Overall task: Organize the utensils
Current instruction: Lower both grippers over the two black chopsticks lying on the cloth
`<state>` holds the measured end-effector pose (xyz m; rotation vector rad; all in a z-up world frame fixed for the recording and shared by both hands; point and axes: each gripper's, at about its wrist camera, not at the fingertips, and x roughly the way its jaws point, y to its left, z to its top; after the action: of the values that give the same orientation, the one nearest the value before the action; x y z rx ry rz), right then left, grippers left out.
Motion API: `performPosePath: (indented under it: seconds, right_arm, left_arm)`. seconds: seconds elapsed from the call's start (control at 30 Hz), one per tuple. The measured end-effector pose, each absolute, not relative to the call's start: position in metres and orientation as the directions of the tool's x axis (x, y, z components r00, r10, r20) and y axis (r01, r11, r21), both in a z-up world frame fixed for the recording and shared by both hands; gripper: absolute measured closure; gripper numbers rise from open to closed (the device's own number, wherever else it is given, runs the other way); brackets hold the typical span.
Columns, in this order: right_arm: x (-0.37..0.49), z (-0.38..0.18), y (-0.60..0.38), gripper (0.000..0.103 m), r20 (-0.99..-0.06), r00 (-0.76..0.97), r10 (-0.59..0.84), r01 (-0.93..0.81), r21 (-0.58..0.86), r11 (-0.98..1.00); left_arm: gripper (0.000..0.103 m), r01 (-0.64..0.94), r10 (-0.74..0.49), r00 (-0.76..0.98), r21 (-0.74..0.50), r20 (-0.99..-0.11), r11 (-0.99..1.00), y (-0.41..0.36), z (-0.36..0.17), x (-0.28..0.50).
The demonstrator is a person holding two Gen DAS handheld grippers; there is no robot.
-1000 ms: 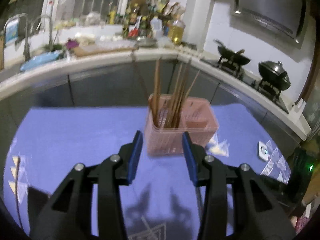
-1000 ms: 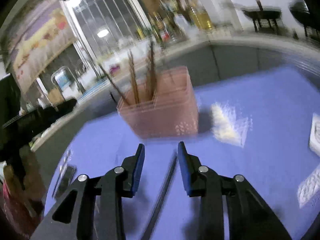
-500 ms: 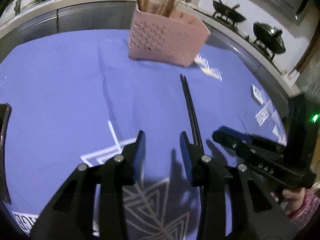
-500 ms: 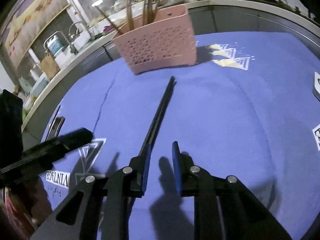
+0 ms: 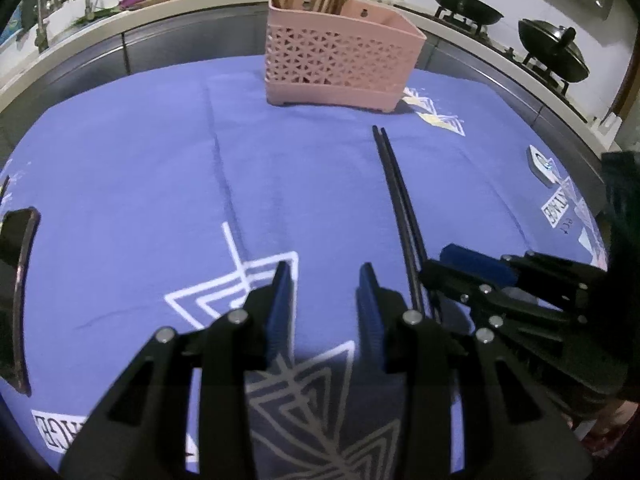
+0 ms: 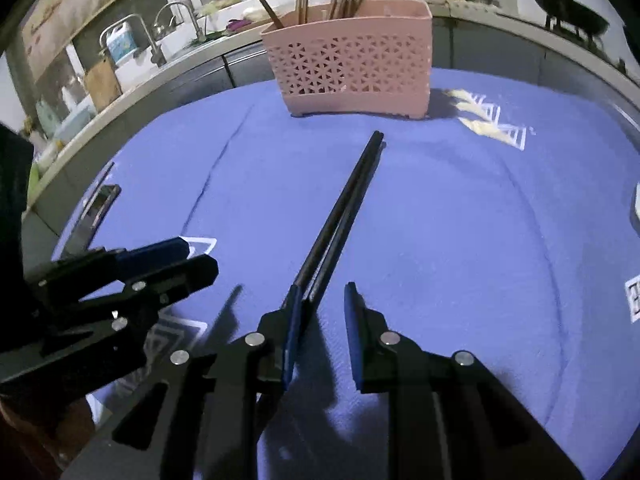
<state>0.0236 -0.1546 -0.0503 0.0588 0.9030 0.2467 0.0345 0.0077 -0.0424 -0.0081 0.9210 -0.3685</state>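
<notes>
A pair of black chopsticks [image 5: 396,196] lies on the purple cloth [image 5: 160,168], pointing toward a pink perforated utensil basket [image 5: 340,68] that holds several brown chopsticks. The black pair also shows in the right wrist view [image 6: 344,208], and so does the basket [image 6: 352,64]. My right gripper [image 6: 320,320] is open just above the cloth, with the near end of the black chopsticks against its left finger. My left gripper [image 5: 324,300] is open and empty, to the left of the chopsticks. The right gripper also shows in the left wrist view [image 5: 472,268].
A dark phone-like object [image 6: 96,212] lies at the cloth's left edge. A small white object [image 5: 540,164] sits at the right edge. A kitchen counter with a sink [image 5: 60,8] and woks [image 5: 552,52] curves behind the table.
Both grippers have pulled back from the basket and dropped low over the cloth. The right gripper has come down at the near end of the black chopsticks and opened a little wider.
</notes>
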Motion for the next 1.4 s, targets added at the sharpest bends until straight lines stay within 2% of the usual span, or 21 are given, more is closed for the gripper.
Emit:
performPosePath:
  seconds: [0.1, 0.57, 0.8, 1.17, 1.4]
  right_arm:
    - [0.023, -0.050, -0.158, 0.081, -0.767, 0.613, 0.189, -0.171, 0.105, 0.980]
    - [0.021, -0.051, -0.170, 0.081, -0.763, 0.610, 0.213, -0.156, 0.148, 0.977]
    - [0.021, -0.050, -0.186, 0.081, -0.757, 0.632, 0.166, -0.098, 0.134, 0.986]
    - [0.021, -0.053, -0.192, 0.081, -0.758, 0.631, 0.169, -0.088, 0.147, 0.985]
    - [0.019, -0.053, -0.189, 0.081, -0.757, 0.632, 0.166, -0.096, 0.136, 0.986]
  left_arm:
    - [0.069, 0.295, -0.303, 0.551, -0.159, -0.778, 0.942, 0.009, -0.043, 0.035]
    - [0.069, 0.261, -0.240, 0.559, -0.106, -0.793, 0.959, 0.006, -0.048, 0.039]
    - [0.069, 0.253, -0.214, 0.566, -0.079, -0.796, 0.964, 0.003, -0.050, 0.039]
    - [0.069, 0.253, -0.164, 0.592, -0.012, -0.789, 0.967, -0.004, -0.053, 0.037]
    - [0.064, 0.255, -0.190, 0.579, -0.045, -0.793, 0.966, -0.001, -0.052, 0.040]
